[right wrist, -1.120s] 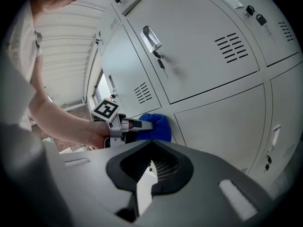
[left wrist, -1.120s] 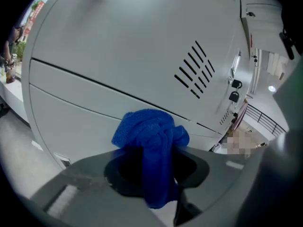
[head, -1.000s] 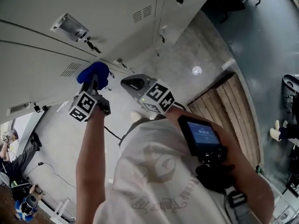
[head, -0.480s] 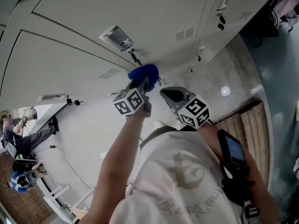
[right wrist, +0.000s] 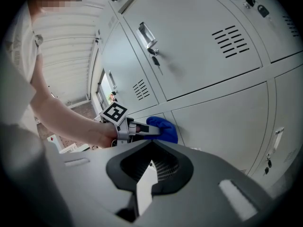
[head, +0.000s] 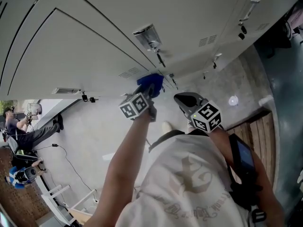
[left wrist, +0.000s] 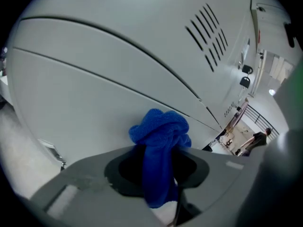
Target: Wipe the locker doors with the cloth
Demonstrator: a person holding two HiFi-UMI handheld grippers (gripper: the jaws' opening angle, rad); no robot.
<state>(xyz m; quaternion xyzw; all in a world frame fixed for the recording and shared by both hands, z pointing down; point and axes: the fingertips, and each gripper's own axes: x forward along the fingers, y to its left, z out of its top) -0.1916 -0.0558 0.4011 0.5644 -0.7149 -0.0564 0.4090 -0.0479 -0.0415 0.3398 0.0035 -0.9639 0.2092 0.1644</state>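
The left gripper view shows its own claw (left wrist: 158, 162) clamped on a blue cloth (left wrist: 161, 131), whose bunched top pokes out past the jaws against a grey locker door (left wrist: 94, 93), with slanted vent slots (left wrist: 208, 27) further up. Only the right gripper view shows this from the side. There the left gripper (right wrist: 142, 128) presses the cloth (right wrist: 163, 128) onto the doors near the seam between an upper door (right wrist: 189, 51) and the one below. That upper door bears a handle (right wrist: 147, 34) with a key hanging from it. The right gripper (right wrist: 150, 167) has its jaws together with nothing between them. The head view alone shows both tools at once: the left gripper (head: 146, 91) with the cloth (head: 152, 82) at the lockers (head: 94, 46), and the right gripper (head: 187, 100) just beside it, off the doors. Compared with a second ago, the head view has swung further up the lockers, the cloth stays clamped, and it now lies more directly under the handle (head: 147, 36).
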